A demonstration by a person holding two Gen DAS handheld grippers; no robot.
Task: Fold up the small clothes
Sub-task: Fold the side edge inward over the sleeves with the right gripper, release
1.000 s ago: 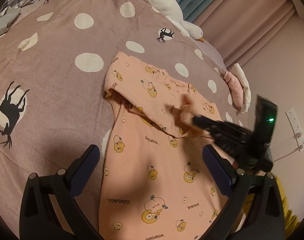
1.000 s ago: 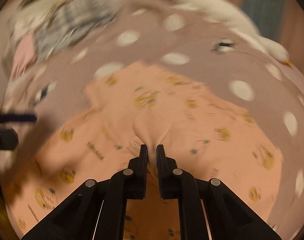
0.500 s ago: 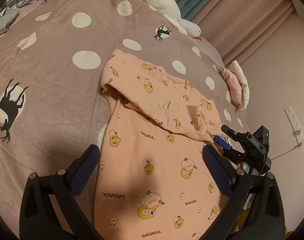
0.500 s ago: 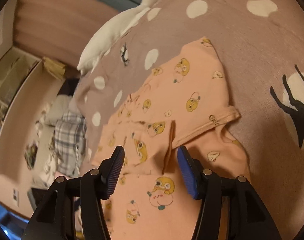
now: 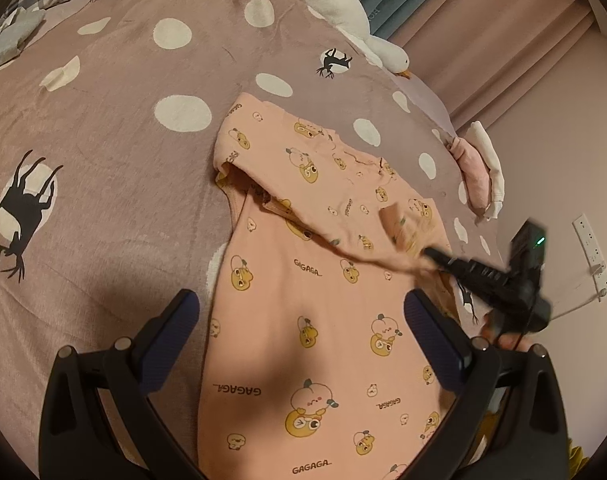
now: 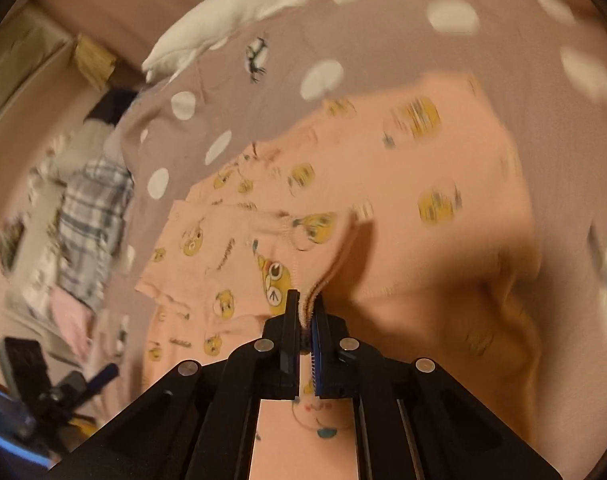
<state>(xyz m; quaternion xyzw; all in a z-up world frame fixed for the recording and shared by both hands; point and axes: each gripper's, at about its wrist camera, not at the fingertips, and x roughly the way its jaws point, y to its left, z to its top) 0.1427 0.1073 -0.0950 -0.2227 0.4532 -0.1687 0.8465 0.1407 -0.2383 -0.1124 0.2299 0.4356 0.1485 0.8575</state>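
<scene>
The pink top [image 5: 303, 304] lies flat on the bed [image 5: 115, 184], spread straight ahead of the left gripper [image 5: 299, 332] and running away from it; its long axis goes roughly fwd from that gripper, hem end nearest, collar end far. One sleeve is already laid across the chest, crosswise to that axis.

Right gripper [image 6: 304, 312] is clamped tight on a ribbed cuff/edge of the top, fabric pinched between the two fingers; in the left wrist view the same gripper [image 5: 431, 254] sits fwd and to the right of the left one, at the top's right edge, w/ the cloth lifted and blurred around its tip. Left gripper is spread wide, holding nothing, hovering above the lower body of the top; the cloth shows between its fingers w/o touching them as far as I can tell.

Relation that matters: the held sleeve is on the right side of the top, and the body it must land on lies to the left of the right gripper, i.e. toward the left gripper; so the carry prob. goes across the long axis, inward. Right hand is the nearer one and already has the cloth; left is free to pin the body or take the hem next. Risk: the thin cuff slipping from the pinch mid-swing.
</scene>
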